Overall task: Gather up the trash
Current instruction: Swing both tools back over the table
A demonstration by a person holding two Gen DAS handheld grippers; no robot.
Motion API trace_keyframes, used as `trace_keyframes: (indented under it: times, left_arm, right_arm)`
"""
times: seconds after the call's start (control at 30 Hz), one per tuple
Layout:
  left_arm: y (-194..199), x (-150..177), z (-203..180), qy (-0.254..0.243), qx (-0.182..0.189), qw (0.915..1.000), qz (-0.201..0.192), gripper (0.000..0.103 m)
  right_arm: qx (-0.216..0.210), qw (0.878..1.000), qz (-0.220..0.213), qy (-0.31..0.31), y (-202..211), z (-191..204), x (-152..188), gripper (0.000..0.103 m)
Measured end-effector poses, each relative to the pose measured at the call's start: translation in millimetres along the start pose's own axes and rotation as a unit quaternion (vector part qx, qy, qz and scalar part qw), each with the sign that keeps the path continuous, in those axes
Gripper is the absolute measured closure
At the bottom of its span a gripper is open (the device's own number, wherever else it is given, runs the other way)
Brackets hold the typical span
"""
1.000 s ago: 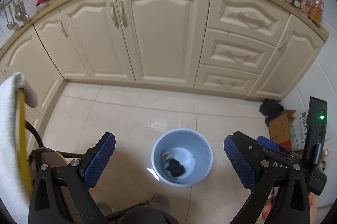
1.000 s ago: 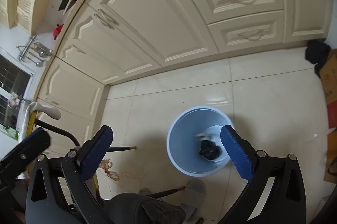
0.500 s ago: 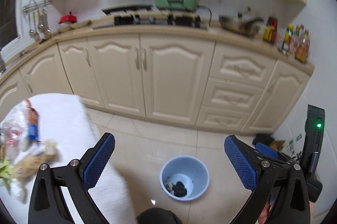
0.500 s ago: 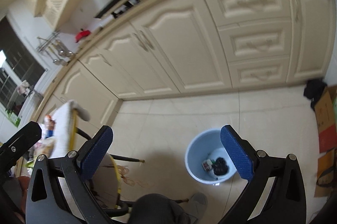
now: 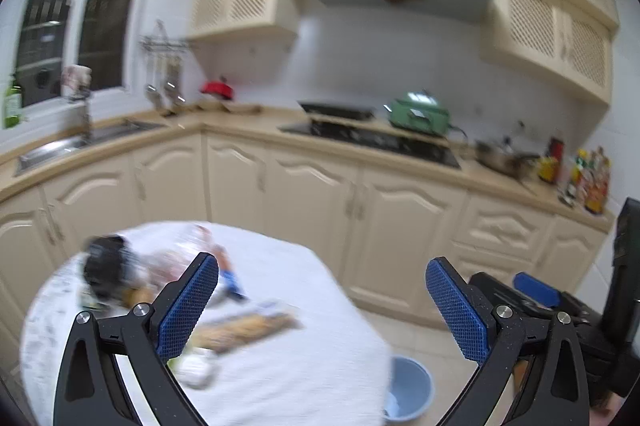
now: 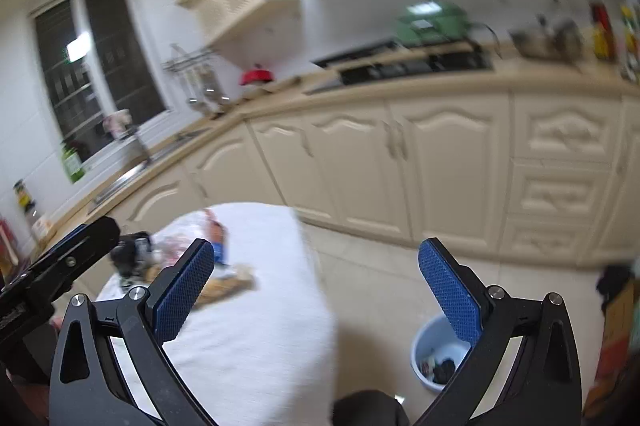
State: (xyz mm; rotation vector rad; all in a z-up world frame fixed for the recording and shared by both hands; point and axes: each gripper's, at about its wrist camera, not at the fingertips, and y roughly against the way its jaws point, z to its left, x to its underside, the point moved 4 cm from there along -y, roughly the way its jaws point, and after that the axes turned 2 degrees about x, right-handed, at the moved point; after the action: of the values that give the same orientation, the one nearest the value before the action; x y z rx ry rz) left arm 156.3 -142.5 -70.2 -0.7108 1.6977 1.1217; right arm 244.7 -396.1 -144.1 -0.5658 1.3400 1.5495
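**2 spread grippers above a littered table**

2 grippers hang in the air with nothing between their blue pads: the left gripper [image 5: 322, 300] and the right gripper [image 6: 316, 284] both stand wide apart. Below them a round table [image 5: 304, 366] under a white cloth carries blurred trash [image 5: 244, 330], a black lump [image 5: 105, 266] and wrappers bunched on its left part. A blue bin [image 6: 430, 350] sits on the tiled floor just right of the table, dark scraps inside.
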Motion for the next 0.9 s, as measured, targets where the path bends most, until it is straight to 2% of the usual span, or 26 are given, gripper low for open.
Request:
trace_keyframes:
  times: [0.17,0.27,0.47,0.7,0.73,0.9]
  left_arm:
    - [58.5,29.6,31.6,0.006,-0.046,0.9984,-0.032,0.001]
    - [87.7,47.0,49.7,0.015,-0.072,0.9965,-0.04,0.001]
    - [119.3,71.6,69.6,0.029,-0.116,0.9921,-0.037,0.001]
    - [130.3,88.9,77.1,0.056,-0.147,0.9875,-0.014,0.001]
    - [125.9,78.8,77.7,0.058,-0.148,0.9872,-0.011,0.001]
    - [110.2,74.4,82.3,0.069,-0.159,0.9849,0.01,0.001]
  right_arm:
    - [-0.022,0.997,-0.027,0.063,11.1,74.6,-7.6,0.0]
    - [-0.037,0.995,-0.037,0.085,10.4,105.1,-7.2,0.0]
    - [-0.05,0.991,-0.041,0.114,7.2,147.0,-1.2,0.0]
    - [-0.067,0.986,-0.02,0.149,-11.6,182.7,17.3,0.0]
    - [-0.069,0.986,-0.016,0.151,-14.9,184.3,20.8,0.0]
    - [-0.078,0.984,0.009,0.161,-39.2,196.0,39.3,0.0]
